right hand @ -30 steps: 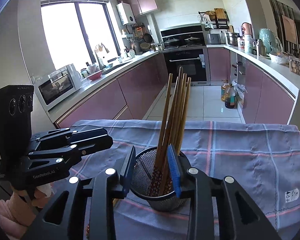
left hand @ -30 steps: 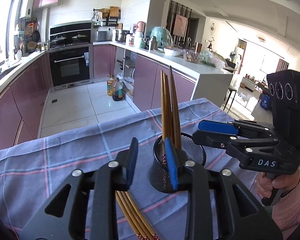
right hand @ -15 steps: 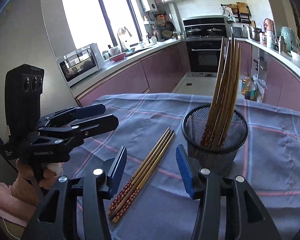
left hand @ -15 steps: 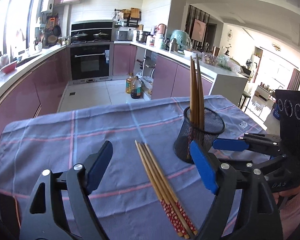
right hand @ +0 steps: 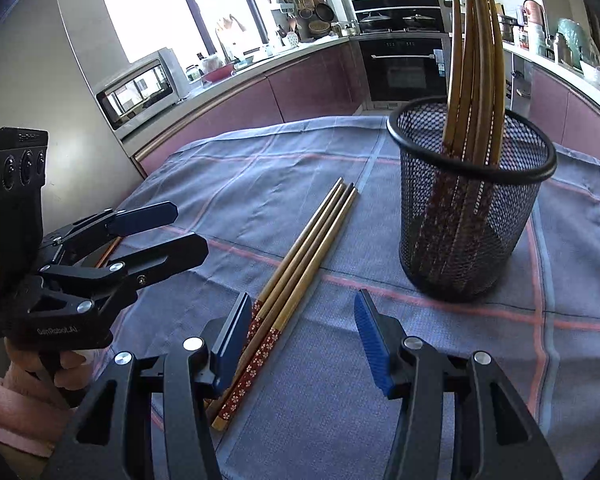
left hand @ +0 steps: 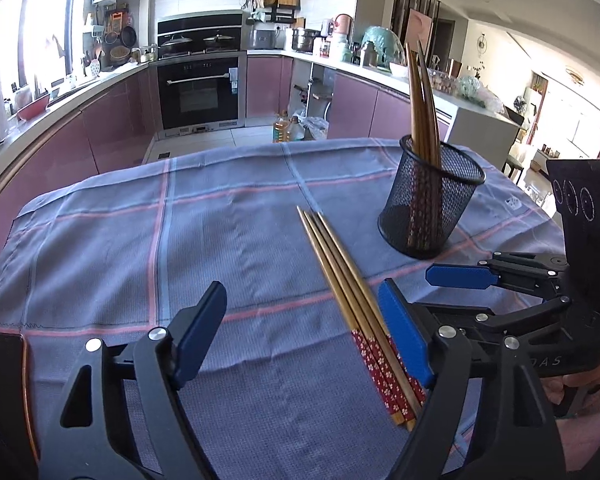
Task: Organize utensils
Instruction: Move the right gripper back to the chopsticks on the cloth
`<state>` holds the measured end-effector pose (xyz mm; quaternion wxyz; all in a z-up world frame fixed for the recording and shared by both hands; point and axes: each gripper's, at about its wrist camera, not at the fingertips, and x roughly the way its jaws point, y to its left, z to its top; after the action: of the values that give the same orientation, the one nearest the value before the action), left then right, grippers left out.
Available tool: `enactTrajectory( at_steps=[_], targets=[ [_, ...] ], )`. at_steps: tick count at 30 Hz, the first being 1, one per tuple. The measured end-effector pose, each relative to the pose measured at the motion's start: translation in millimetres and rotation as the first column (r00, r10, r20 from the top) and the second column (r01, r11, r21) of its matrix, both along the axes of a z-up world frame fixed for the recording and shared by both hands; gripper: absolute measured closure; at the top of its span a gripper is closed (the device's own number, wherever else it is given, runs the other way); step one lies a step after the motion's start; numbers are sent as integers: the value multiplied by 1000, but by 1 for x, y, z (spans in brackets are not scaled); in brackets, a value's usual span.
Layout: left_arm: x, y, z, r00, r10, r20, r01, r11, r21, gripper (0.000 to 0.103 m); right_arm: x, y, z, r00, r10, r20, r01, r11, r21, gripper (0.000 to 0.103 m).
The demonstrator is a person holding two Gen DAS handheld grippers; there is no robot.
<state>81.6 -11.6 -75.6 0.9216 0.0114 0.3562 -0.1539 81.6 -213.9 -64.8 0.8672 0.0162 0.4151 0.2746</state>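
Observation:
A black mesh holder (left hand: 434, 200) (right hand: 470, 208) stands upright on the blue checked cloth with several wooden chopsticks (left hand: 420, 100) (right hand: 474, 64) in it. A bundle of loose chopsticks (left hand: 352, 300) (right hand: 300, 268) with red flowered ends lies flat on the cloth to the holder's left. My left gripper (left hand: 304, 336) is open and empty, above the cloth, with its right finger beside the loose bundle's red ends; it also shows in the right wrist view (right hand: 168, 228). My right gripper (right hand: 304, 336) is open and empty, just short of the bundle's red ends and in front of the holder; it also shows in the left wrist view (left hand: 448, 292).
The cloth (left hand: 140, 248) covers the whole table, whose far edge drops to the kitchen floor. Purple cabinets and an oven (left hand: 200, 92) stand behind. A microwave (right hand: 140, 88) sits on the left counter.
Both grippers have opened and pulled back from the holder towards the near side. The loose chopsticks have come into full view and now lie close to both grippers.

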Motion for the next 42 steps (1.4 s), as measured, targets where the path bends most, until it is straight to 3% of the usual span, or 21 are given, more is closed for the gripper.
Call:
enactTrajectory(
  at_steps=[9, 28, 42],
  targets=[
    [0, -7, -13, 999, -13, -47, 14, 1000, 24, 33, 7, 6, -10, 1000, -17, -23, 17, 1000, -23, 52],
    [9, -6, -27, 996, -23, -86, 26, 999, 38, 37, 12, 21, -16, 1000, -29, -2, 28, 993, -119, 69],
    [26, -22, -40, 990, -51, -130, 59, 996, 63, 41, 14, 8, -18, 998, -46, -37, 43, 996, -80, 71]
  ],
)
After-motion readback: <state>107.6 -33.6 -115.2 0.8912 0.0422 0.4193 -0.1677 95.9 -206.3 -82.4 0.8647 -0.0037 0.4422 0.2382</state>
